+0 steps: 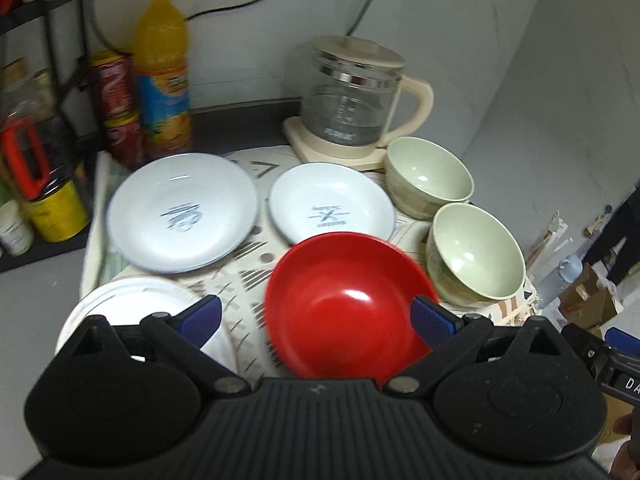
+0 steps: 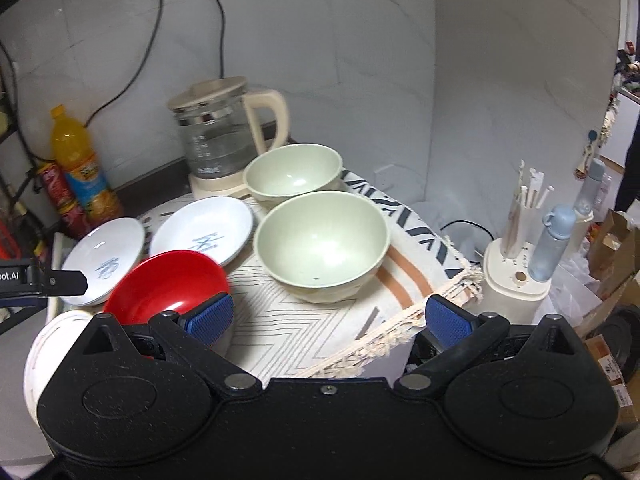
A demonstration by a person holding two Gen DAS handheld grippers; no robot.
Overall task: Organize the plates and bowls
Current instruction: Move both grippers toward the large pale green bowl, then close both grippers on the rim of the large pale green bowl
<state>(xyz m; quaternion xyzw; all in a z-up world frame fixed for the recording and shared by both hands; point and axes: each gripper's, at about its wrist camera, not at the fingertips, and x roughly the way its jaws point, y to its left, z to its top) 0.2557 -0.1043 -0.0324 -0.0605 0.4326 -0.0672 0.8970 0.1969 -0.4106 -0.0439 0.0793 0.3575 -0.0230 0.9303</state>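
Observation:
A red bowl (image 1: 348, 304) sits tilted on the patterned cloth (image 1: 248, 276), between the wide-open fingers of my left gripper (image 1: 316, 318). The right pad (image 1: 432, 320) overlaps the bowl's rim; I cannot tell whether they touch. Two white plates (image 1: 184, 212) (image 1: 332, 204) lie behind it, and two pale green bowls (image 1: 430, 176) (image 1: 476, 252) stand at the right. A white dish (image 1: 132, 300) lies under the left finger. My right gripper (image 2: 330, 320) is open and empty over the cloth's fringed edge, in front of the nearer green bowl (image 2: 322, 244). The red bowl (image 2: 168, 284) is at its left.
A glass kettle (image 1: 352, 100) stands at the back against the wall. An orange juice bottle (image 1: 162, 72), red cans (image 1: 116, 84) and a rack of jars crowd the left. Right of the cloth stand a chopstick holder (image 2: 520, 248) and a blue bottle (image 2: 554, 244).

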